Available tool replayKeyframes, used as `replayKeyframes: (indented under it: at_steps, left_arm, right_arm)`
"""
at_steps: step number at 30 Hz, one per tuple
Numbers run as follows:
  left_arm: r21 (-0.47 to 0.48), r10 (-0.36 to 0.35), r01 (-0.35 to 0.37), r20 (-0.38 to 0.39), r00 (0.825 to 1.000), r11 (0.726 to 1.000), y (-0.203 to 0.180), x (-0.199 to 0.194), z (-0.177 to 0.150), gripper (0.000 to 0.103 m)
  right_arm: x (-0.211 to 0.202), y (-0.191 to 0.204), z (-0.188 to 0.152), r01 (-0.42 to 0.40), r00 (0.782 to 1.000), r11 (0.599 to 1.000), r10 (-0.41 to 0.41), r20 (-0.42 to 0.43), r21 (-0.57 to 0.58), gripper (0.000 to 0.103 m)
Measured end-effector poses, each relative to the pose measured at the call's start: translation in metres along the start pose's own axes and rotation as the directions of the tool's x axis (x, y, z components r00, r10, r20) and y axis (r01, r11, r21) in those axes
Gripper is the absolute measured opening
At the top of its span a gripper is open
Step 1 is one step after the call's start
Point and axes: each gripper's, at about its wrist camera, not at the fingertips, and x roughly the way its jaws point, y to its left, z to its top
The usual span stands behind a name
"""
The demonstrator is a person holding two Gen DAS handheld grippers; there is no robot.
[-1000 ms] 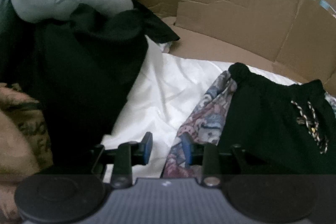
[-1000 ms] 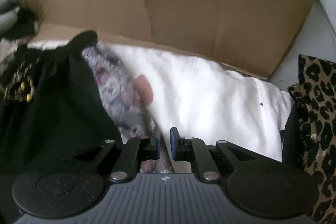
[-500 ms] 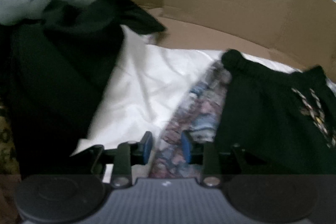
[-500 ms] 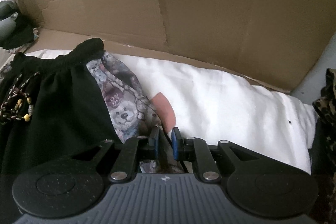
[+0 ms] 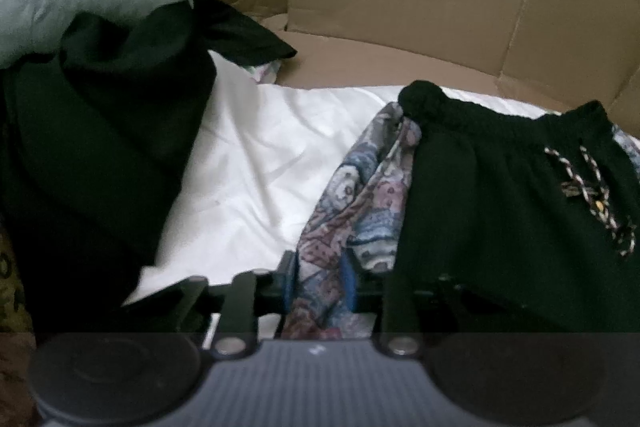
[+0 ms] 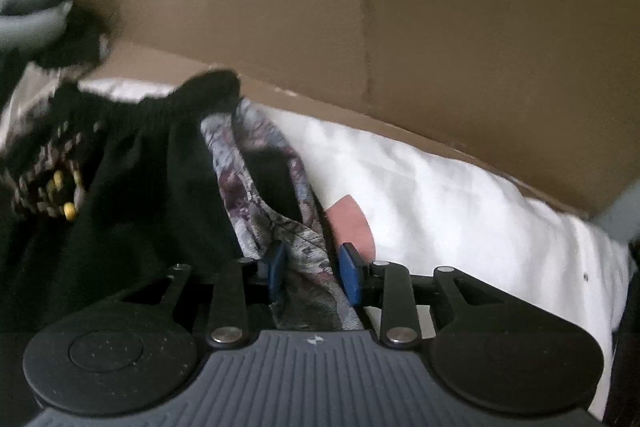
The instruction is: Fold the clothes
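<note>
A patterned grey-purple garment [image 5: 360, 187] lies on a white sheet [image 5: 248, 171], under a black garment with an elastic waistband and a braided drawstring [image 5: 500, 207]. My left gripper [image 5: 318, 279] is open at the patterned garment's left edge, with that fabric running between its blue pads. In the right wrist view, my right gripper [image 6: 310, 275] stands open around the patterned garment's [image 6: 256, 163] right edge, beside the black garment [image 6: 132, 187]. A pink patch [image 6: 352, 223] shows just past the right finger.
Cardboard walls [image 5: 400, 7] [image 6: 400, 47] close off the far side. A heap of black clothes [image 5: 100, 131] topped by a grey garment [image 5: 60, 3] fills the left. Leopard-print fabric [image 5: 8, 287] shows at the left edge. White sheet [image 6: 460, 211] extends to the right.
My right gripper, shut on the patterned fabric before, has opened. My left gripper moved right onto the patterned edge, its fingers slightly closer together.
</note>
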Motion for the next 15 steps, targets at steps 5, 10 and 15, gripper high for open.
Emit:
replayKeyframes:
  at_steps: [5,10,15]
  left_arm:
    - [-0.02,0.016,-0.016,0.023,1.0,1.0,0.002,-0.006,0.001,0.009]
    - [-0.024,0.06,-0.06,0.027,0.998,0.998,0.005,-0.006,0.001,0.011]
    - [-0.054,0.037,-0.037,-0.008,0.999,0.998,0.009,-0.009,0.006,0.029]
  right_arm:
    - [0.0,0.001,0.004,0.032,0.999,0.999,-0.032,-0.006,-0.041,0.005]
    - [-0.012,-0.007,0.006,0.091,0.996,0.995,-0.091,-0.005,-0.042,0.003]
    - [-0.045,-0.027,-0.001,0.071,0.997,0.997,-0.071,-0.001,0.018,0.021]
